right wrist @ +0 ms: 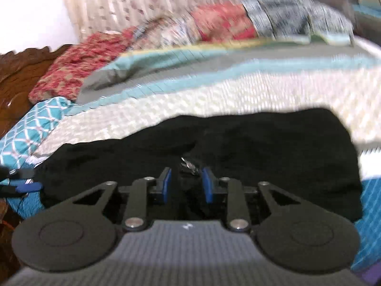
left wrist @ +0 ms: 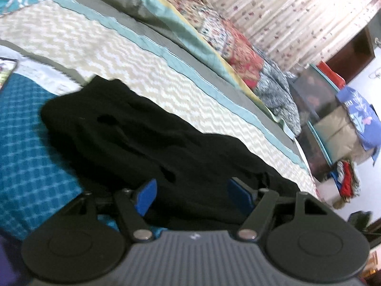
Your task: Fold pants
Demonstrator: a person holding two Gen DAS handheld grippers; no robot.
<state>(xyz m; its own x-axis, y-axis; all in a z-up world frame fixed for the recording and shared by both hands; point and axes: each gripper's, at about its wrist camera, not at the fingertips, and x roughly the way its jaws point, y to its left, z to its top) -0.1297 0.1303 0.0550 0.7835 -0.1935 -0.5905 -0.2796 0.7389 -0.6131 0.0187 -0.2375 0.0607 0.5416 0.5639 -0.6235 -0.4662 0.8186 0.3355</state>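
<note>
Black pants (left wrist: 147,140) lie in a rumpled heap on the bed, over a blue checked cloth and a cream zigzag bedspread. My left gripper (left wrist: 190,195) is open, with its blue pads wide apart, low over the near edge of the pants. In the right wrist view the pants (right wrist: 262,147) spread across the bed, with a small metal fastener (right wrist: 188,164) showing. My right gripper (right wrist: 185,183) is open, with its pads on either side of the black fabric near that fastener. The left gripper's blue tip (right wrist: 28,187) shows at the far left of this view.
The cream zigzag bedspread (left wrist: 123,57) has teal and grey bands. Patterned red and grey quilts (left wrist: 228,38) are piled along the far side by a curtain (left wrist: 297,12). Storage bins and clothes (left wrist: 333,124) stand past the bed's end. A teal pillow (right wrist: 31,124) lies at the left.
</note>
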